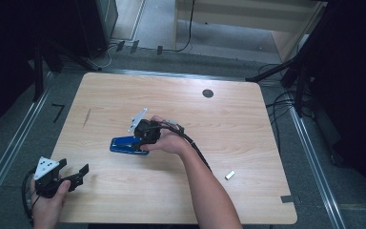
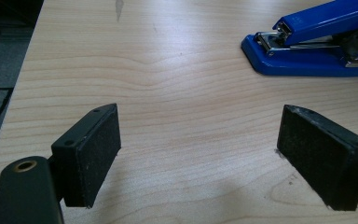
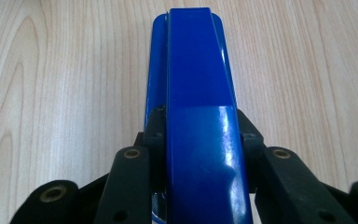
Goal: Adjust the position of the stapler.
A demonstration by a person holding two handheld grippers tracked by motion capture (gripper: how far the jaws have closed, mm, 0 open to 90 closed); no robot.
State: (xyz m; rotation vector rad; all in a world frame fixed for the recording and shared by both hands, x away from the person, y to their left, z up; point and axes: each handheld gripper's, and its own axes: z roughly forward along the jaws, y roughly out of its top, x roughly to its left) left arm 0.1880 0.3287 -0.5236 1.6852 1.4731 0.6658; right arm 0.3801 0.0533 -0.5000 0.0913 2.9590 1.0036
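Right claw (image 3: 200,135) pinches the blue stapler (image 3: 198,70), hiding its rear; left claw (image 2: 200,158) spread over bare counter (image 2: 182,93).

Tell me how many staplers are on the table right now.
1. The blue stapler lies near the middle of the wooden table, with the right tongs closed on its sides. The left tongs hover open at the near left edge. None seems hidden.

I see a glossy blue stapler (image 3: 200,116) with silver metal inside between my right tongs' (image 3: 200,135) black pads; under my black left tongs (image 2: 200,154), the worktop (image 2: 177,93) is pale wood grain.
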